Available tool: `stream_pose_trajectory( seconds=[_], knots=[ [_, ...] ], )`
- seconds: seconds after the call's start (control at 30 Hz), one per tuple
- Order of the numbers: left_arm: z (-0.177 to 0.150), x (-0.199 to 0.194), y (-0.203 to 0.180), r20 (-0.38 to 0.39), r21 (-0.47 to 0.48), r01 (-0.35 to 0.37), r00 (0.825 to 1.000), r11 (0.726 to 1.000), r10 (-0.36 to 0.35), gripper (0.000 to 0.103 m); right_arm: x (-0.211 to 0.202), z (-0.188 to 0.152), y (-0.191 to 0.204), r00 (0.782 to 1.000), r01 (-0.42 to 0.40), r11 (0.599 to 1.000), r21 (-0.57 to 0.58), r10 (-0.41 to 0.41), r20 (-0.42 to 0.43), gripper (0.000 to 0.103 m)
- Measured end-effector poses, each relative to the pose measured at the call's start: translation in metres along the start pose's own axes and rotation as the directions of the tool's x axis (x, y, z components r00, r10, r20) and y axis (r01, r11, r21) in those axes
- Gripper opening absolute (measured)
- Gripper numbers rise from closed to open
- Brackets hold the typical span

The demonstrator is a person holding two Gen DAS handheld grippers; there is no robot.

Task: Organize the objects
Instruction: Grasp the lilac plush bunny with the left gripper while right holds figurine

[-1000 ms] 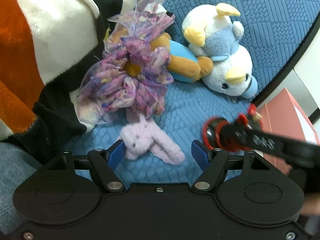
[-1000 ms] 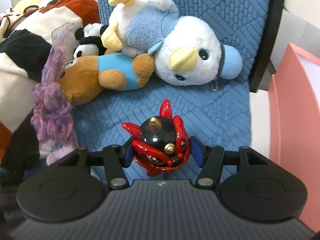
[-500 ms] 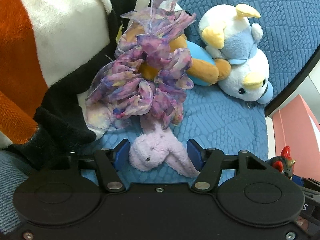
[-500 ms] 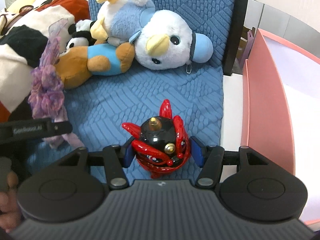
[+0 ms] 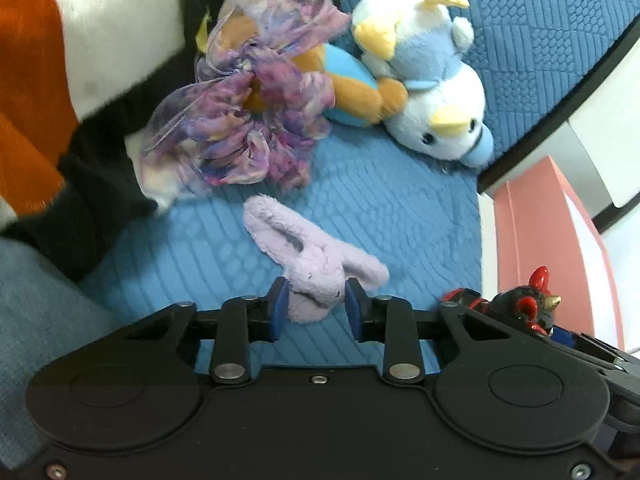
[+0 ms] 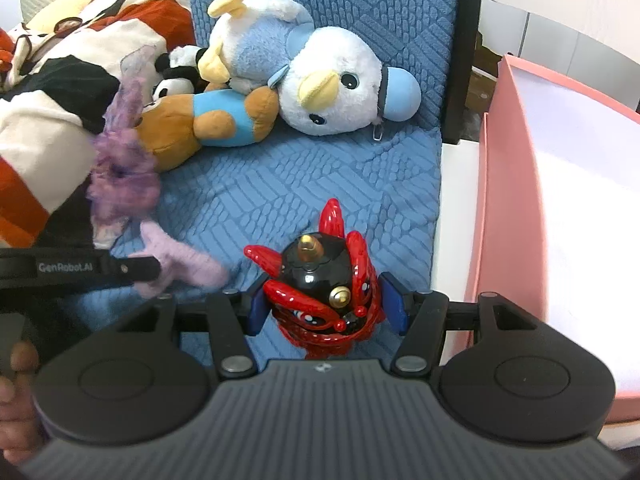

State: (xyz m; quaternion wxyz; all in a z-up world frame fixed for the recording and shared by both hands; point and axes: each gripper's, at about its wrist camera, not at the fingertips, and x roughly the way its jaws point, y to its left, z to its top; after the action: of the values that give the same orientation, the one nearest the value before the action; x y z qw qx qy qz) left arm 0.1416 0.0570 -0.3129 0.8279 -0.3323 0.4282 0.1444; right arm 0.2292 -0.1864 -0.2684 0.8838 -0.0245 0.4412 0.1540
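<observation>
Your left gripper (image 5: pixel 314 306) is closing its jaws on the lilac plush bunny (image 5: pixel 316 264) near the front edge of the blue quilted cushion (image 5: pixel 400 208); it looks light and squashy, so pinch the thick head, not a floppy ear. On that gripper's side bar you can read "GenRobot.AI" (image 6: pixel 66 267). Your right gripper (image 6: pixel 326 306) holds the red and black figurine (image 6: pixel 322 292), likely hard, glossy and slippery, by its body just short of the pink box (image 6: pixel 504 184) beside the cushion's right edge.

Blue quilted cushion (image 5: pixel 400 208), penguin plush (image 5: pixel 432 92), bear plush (image 5: pixel 352 92), purple ruffled fabric (image 5: pixel 248 128), lilac bunny (image 5: pixel 316 260).
</observation>
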Motion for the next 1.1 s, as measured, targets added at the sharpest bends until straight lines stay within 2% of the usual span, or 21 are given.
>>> stream_pose_trajectory(
  seconds=[0.1,0.23,0.43,0.5,0.53,0.63,0.73,0.8,0.83,0.87,1.0,1.1],
  knots=[
    [-0.001,0.0,-0.002,-0.004,0.007,0.0,1.0,1.0,0.0,0.027,-0.007,-0.003,-0.003,1.0,-0.002,1.0,0.001,0.002,0.004,0.06],
    [-0.003,-0.005,0.002,-0.013,-0.03,0.024,1.0,0.999,-0.025,0.027,-0.016,-0.006,-0.001,1.0,-0.01,1.0,0.001,0.01,0.014,0.06],
    [-0.009,-0.006,-0.002,-0.008,0.023,-0.016,1.0,1.0,0.016,0.027,-0.016,-0.01,0.002,1.0,-0.016,1.0,-0.005,0.016,0.014,0.06],
    [-0.009,-0.003,-0.005,-0.01,0.046,-0.034,0.999,0.998,0.034,0.038,-0.013,-0.012,0.003,1.0,-0.024,1.0,-0.007,0.024,0.004,0.06],
    [-0.008,-0.002,-0.006,-0.011,0.056,-0.041,0.999,0.998,0.042,0.051,-0.012,-0.013,0.004,1.0,-0.026,1.0,-0.009,0.026,0.001,0.06],
    [-0.007,0.001,-0.011,0.005,0.09,-0.057,0.998,0.994,0.057,0.055,-0.005,-0.016,0.006,1.0,-0.027,1.0,-0.013,0.027,-0.009,0.06],
    [-0.006,0.009,-0.015,0.007,0.126,-0.082,0.997,0.989,0.082,0.055,0.001,-0.019,0.007,0.999,-0.026,1.0,-0.013,0.026,-0.021,0.06],
    [-0.005,0.014,-0.017,0.012,0.143,-0.101,0.995,0.985,0.1,0.046,0.003,-0.02,0.006,0.999,-0.029,1.0,-0.01,0.029,-0.028,0.06],
    [-0.004,0.016,-0.018,0.014,0.152,-0.11,0.994,0.982,0.109,0.036,0.003,-0.02,0.006,0.999,-0.033,0.999,-0.008,0.032,-0.029,0.06],
    [-0.004,0.017,-0.019,0.016,0.159,-0.112,0.994,0.981,0.11,0.031,0.003,-0.02,0.006,0.999,-0.035,0.999,-0.008,0.035,-0.029,0.06],
    [-0.004,0.01,-0.026,0.041,0.169,-0.122,0.992,0.978,0.116,0.03,-0.003,-0.016,0.006,0.999,-0.039,0.999,-0.007,0.039,-0.024,0.06],
    [-0.003,0.0,-0.032,0.039,0.149,-0.086,0.996,0.985,0.081,0.03,-0.013,-0.01,0.005,0.999,-0.046,0.999,-0.014,0.046,-0.014,0.06]
  ],
)
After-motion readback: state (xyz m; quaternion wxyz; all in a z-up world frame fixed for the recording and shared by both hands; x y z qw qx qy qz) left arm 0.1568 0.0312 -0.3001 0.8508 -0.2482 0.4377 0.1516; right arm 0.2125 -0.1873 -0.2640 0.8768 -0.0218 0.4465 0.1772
